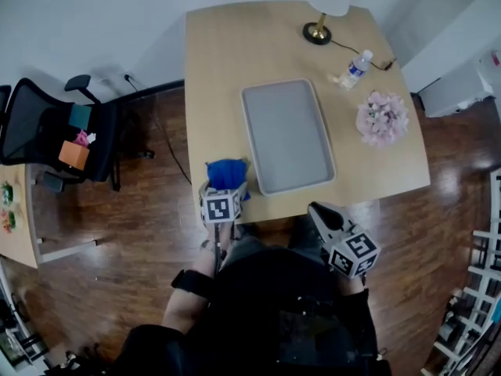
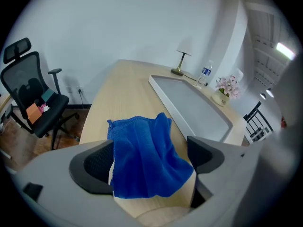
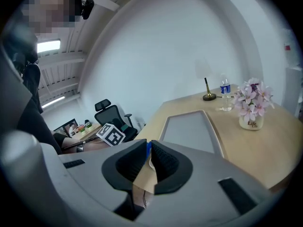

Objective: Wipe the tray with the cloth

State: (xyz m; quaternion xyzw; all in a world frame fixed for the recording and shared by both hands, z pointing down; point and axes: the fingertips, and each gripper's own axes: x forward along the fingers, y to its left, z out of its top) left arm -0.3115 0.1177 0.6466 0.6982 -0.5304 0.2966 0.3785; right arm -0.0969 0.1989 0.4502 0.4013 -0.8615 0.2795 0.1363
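Observation:
A grey rectangular tray [image 1: 287, 135] lies in the middle of the light wooden table [image 1: 227, 61]. Left of the tray, at the table's near left corner, lies a crumpled blue cloth [image 1: 227, 171]. My left gripper [image 1: 225, 188] hangs right over it. In the left gripper view the gripper [image 2: 149, 157] stands open wide, with the cloth [image 2: 142, 150] lying on the table between the two pads; the tray [image 2: 194, 105] runs away to the right. My right gripper [image 1: 319, 211] hovers off the table's near edge, shut with nothing in it [image 3: 148, 162], facing the tray [image 3: 191, 129].
At the table's far right stand a brass lamp [image 1: 317, 31], a water bottle [image 1: 356, 67] and a pot of pink flowers [image 1: 382, 118]. A black office chair [image 1: 55, 131] stands on the wooden floor to the left. White shelving is at the far right.

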